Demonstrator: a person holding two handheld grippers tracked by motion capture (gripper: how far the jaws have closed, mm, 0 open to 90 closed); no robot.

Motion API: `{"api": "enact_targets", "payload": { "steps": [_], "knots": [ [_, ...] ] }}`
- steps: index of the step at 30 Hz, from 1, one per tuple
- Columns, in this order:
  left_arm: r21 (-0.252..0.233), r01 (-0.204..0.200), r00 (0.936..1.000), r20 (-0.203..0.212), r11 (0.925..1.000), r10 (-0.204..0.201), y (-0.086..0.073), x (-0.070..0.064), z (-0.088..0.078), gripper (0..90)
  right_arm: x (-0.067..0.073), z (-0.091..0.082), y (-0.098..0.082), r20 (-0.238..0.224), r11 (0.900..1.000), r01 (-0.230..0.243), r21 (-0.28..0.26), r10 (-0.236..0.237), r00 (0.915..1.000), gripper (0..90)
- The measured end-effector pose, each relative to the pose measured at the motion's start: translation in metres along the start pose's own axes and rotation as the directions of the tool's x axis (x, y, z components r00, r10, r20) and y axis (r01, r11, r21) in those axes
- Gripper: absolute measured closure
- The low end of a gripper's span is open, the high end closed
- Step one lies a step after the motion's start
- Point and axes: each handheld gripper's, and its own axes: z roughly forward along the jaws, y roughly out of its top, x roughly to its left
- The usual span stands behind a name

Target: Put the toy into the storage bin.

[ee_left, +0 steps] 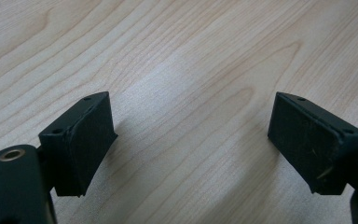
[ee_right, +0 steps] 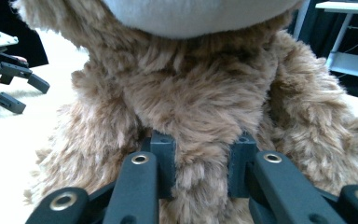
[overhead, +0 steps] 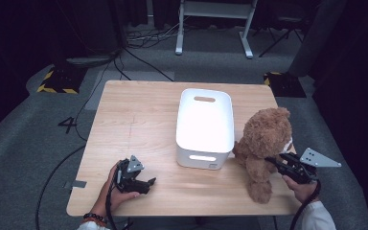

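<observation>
Wood in a pale grain makes up the table [overhead: 134, 124], the biggest thing here, and both grippers work over its near edge. On it stands a white bin [overhead: 205, 127] with slot handles, lying between the two grippers and well apart from the left one. Just beside the bin, on the right gripper's side, sits a brown teddy bear [overhead: 263, 143], upright, its side close against the bin wall; whether fur and plastic actually touch I cannot tell. The right gripper [overhead: 279, 164] reaches in at the bear's front below the pale muzzle. In the right gripper view its fingers [ee_right: 164, 158] are drawn close together and pinch a fold of the bear's [ee_right: 200, 107] fur between them, so the toy is held at the chest. The left gripper [overhead: 146, 184] rests low over bare table near the front edge, held in a hand [overhead: 117, 191] that wears a bead bracelet. In the left gripper view its fingers [ee_left: 81, 140] stand apart with only wood between them, holding nothing.
</observation>
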Motion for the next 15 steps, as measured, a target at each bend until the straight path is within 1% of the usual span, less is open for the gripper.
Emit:
{"api": "enact_targets", "payload": {
  "steps": [7,10,15],
  "knots": [
    [0.0,0.0,1.0,0.0,1.0,0.0,0.0,0.0,0.0,14.7,0.001,-0.002,0.005,0.003,1.0,0.008,-0.02,-0.008,1.0,70.8],
    [0.0,0.0,1.0,0.0,1.0,0.0,0.0,0.0,0.0,14.7,0.001,-0.004,0.007,-0.002,0.999,0.009,-0.039,-0.009,1.0,70.8],
    [0.0,0.0,1.0,0.0,1.0,0.0,0.0,0.0,0.0,14.6,0.002,-0.008,0.011,0.0,0.998,0.009,-0.054,-0.009,1.0,70.7]
  ]
}}
